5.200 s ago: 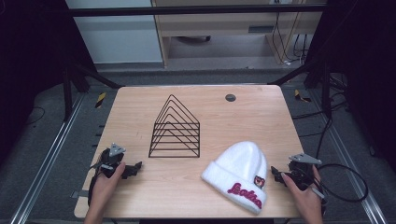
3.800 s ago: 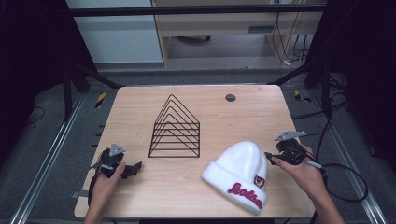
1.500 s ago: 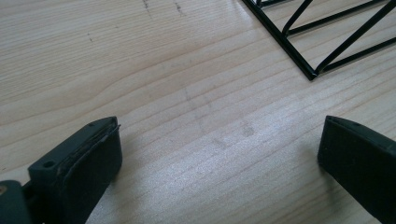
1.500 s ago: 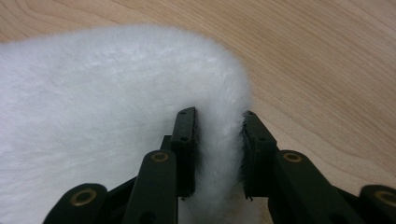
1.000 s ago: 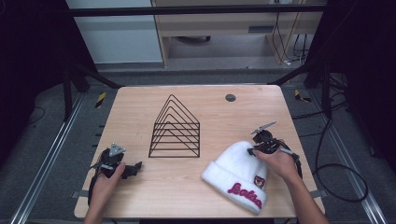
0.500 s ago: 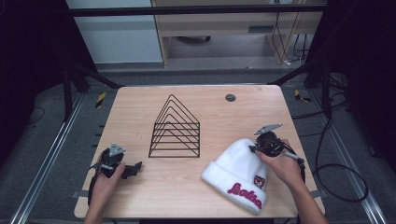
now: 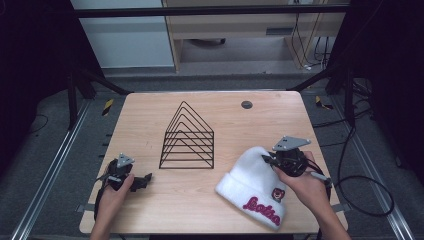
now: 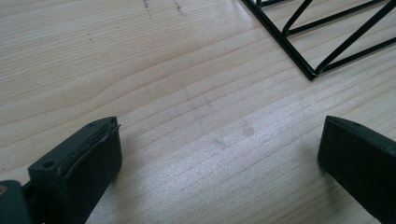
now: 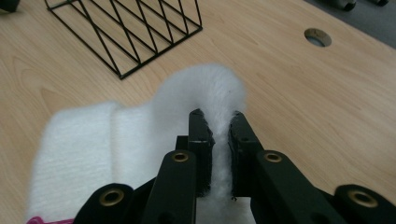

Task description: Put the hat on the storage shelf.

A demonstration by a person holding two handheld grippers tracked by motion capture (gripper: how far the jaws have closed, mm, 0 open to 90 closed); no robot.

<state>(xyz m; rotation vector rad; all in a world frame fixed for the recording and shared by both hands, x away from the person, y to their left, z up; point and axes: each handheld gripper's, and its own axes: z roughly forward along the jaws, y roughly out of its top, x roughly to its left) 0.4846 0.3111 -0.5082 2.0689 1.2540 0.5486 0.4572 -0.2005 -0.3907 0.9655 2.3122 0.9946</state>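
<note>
On table, right gripper pinching white beanie

I'm at a pale wooden table with a round hole near its far edge. Grey floor all round, cables trailing on my right, dark frame bars overhead, a wooden cabinet beyond.

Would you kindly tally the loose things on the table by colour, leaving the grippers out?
White: 1, the beanie, its crown pinched in the right gripper.
Black: 1, the wire rack.
Total: 2.
</note>
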